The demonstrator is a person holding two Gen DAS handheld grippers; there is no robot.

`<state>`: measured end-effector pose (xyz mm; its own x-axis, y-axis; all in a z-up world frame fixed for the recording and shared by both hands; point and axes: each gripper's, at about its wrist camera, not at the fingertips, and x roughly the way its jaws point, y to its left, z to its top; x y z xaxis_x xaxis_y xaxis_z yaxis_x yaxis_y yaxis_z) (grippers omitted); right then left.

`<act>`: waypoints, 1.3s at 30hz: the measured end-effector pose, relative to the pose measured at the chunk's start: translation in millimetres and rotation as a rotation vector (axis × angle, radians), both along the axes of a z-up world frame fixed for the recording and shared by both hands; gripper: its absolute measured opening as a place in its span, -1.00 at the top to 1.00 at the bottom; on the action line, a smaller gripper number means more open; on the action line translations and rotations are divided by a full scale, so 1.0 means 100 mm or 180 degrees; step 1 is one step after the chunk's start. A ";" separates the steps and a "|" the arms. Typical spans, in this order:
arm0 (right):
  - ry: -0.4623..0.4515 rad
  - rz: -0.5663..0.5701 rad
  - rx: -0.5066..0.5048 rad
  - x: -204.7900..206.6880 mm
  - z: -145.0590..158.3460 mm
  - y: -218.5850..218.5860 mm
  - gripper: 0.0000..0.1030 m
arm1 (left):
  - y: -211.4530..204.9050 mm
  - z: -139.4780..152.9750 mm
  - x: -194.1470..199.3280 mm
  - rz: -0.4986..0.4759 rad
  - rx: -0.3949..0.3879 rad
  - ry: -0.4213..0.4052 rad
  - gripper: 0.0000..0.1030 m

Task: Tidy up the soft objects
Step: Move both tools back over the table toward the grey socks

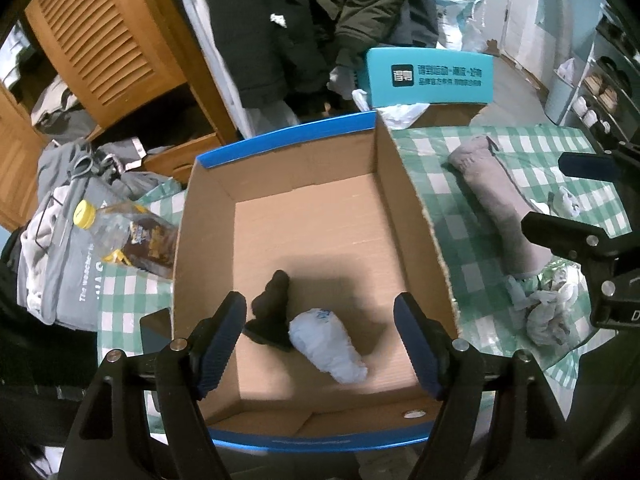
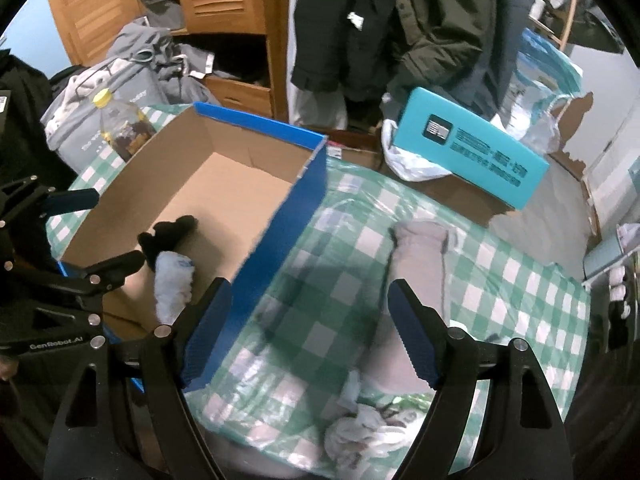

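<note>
both the left gripper [image 1: 320, 344] and right gripper [image 2: 310, 332] stand apart and empty, and the grey rolled cloth [image 2: 416, 276], lying just ahead of the right gripper on the desk [image 2: 520, 280], looks soft, light and best pinched mid-roll.

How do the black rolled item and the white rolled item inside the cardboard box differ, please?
The black bundle is dark and lumpy; the white bundle is pale, smoother and looks larger. In the left wrist view the black one lies left of the white one. Both rest touching on the floor of the cardboard box, ungripped.
</note>
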<state>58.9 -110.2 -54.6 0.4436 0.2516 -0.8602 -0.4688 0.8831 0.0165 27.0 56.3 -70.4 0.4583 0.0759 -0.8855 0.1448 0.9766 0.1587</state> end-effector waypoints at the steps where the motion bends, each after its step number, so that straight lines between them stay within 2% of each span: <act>1: 0.0003 -0.0022 0.0001 0.00 -0.01 -0.05 -0.56 | -0.02 0.00 0.00 -0.0010 0.0007 0.0003 -0.51; 16: 0.0026 -0.0323 0.0024 -0.03 -0.05 -0.63 -0.56 | -0.48 0.00 0.01 -0.0240 0.0055 0.0044 -0.57; 39: 0.0112 -0.0872 0.0076 -0.13 -0.20 -1.64 -0.56 | -1.19 -0.15 0.14 -0.0488 0.0031 0.0286 -0.57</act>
